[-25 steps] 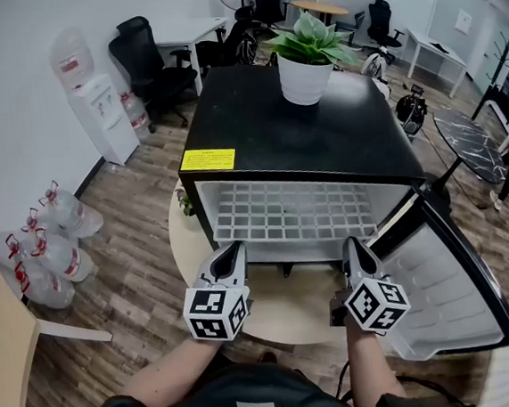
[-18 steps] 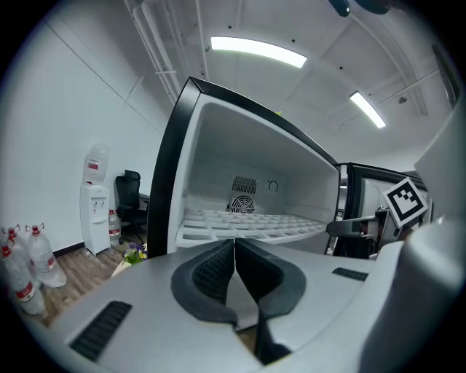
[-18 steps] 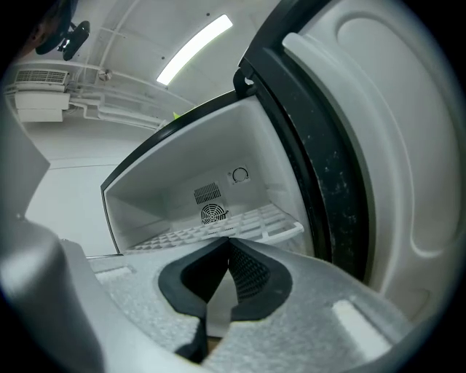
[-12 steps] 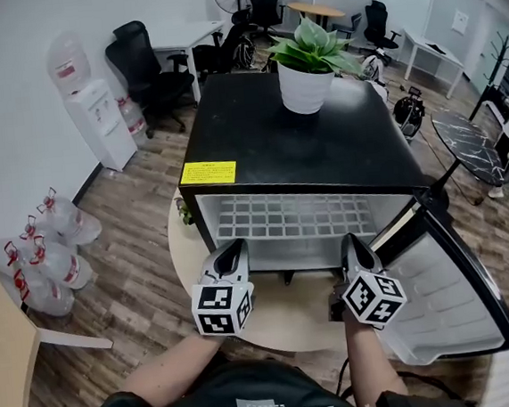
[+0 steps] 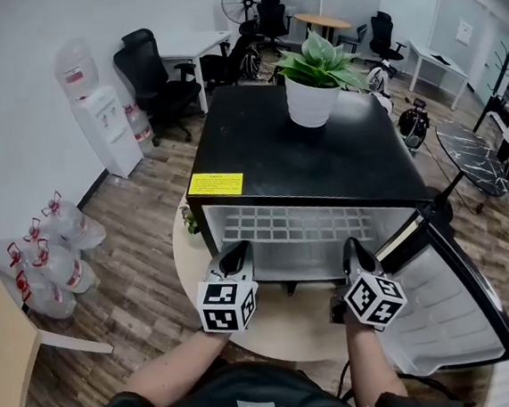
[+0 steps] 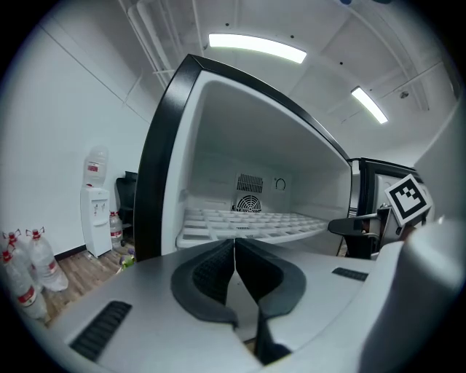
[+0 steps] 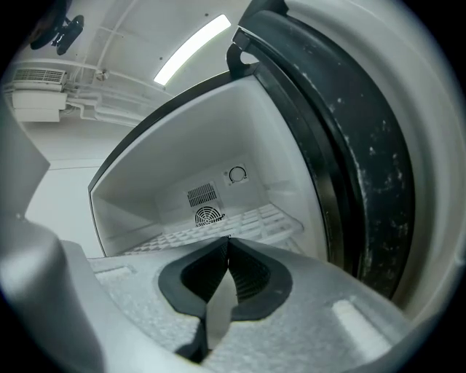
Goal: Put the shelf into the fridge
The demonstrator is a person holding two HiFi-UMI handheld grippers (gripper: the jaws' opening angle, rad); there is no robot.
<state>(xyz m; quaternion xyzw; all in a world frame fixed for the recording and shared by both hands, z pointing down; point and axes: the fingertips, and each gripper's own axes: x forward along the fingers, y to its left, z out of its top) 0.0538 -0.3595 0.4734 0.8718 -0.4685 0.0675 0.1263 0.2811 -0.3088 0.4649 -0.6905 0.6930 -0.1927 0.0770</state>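
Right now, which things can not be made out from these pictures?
- Whether the left hand-held gripper and the right hand-held gripper pinch the shelf: in the head view their own bodies cover the tips. In the gripper views the closed jaws cover the shelf's front edge.
- Print on the yellow label: head view, too small.
- Space under the shelf in the fridge: all views, mostly covered by the shelf and the gripper bodies.

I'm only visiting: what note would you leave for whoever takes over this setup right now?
Left hand-held gripper: jaws together, tip at the shelf's front edge.
Right hand-held gripper: same, further right; a pinch on the edge can't be confirmed.
Shelf lies level inside the open fridge, door swung right.
Done: shelf looks nearly in.
Left: seat it fully, back out, close the door.
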